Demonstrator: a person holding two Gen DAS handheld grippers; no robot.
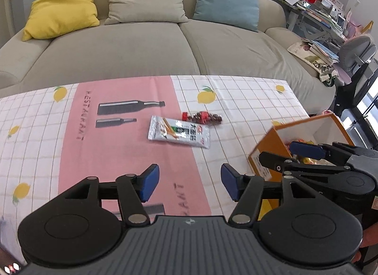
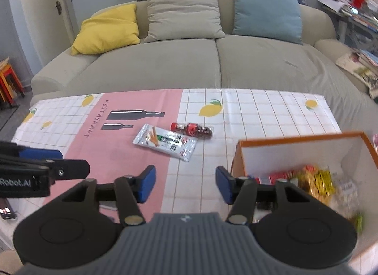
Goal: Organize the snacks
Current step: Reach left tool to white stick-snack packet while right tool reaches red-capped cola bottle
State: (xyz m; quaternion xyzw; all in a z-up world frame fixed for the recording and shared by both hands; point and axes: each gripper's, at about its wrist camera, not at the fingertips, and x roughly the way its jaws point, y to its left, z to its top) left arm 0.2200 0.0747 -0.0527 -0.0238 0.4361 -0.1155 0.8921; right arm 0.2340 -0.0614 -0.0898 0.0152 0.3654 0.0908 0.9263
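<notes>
A silver snack packet (image 1: 179, 132) (image 2: 165, 142) lies flat on the tablecloth, with a small clear packet of red candies (image 1: 202, 117) (image 2: 192, 129) just behind it. An orange box (image 1: 304, 137) (image 2: 304, 156) with white inner walls stands at the right and holds several snacks (image 2: 314, 180). My left gripper (image 1: 190, 185) is open and empty, low over the cloth in front of the silver packet. My right gripper (image 2: 185, 184) is open and empty at the box's left edge; it also shows in the left wrist view (image 1: 285, 154).
The table carries a pink and white checked cloth (image 1: 118, 147) (image 2: 259, 114) with lemon prints. A beige sofa (image 1: 146, 48) (image 2: 189, 62) with yellow, beige and blue cushions stands right behind it. A cluttered desk and chair (image 1: 330, 29) are at the far right.
</notes>
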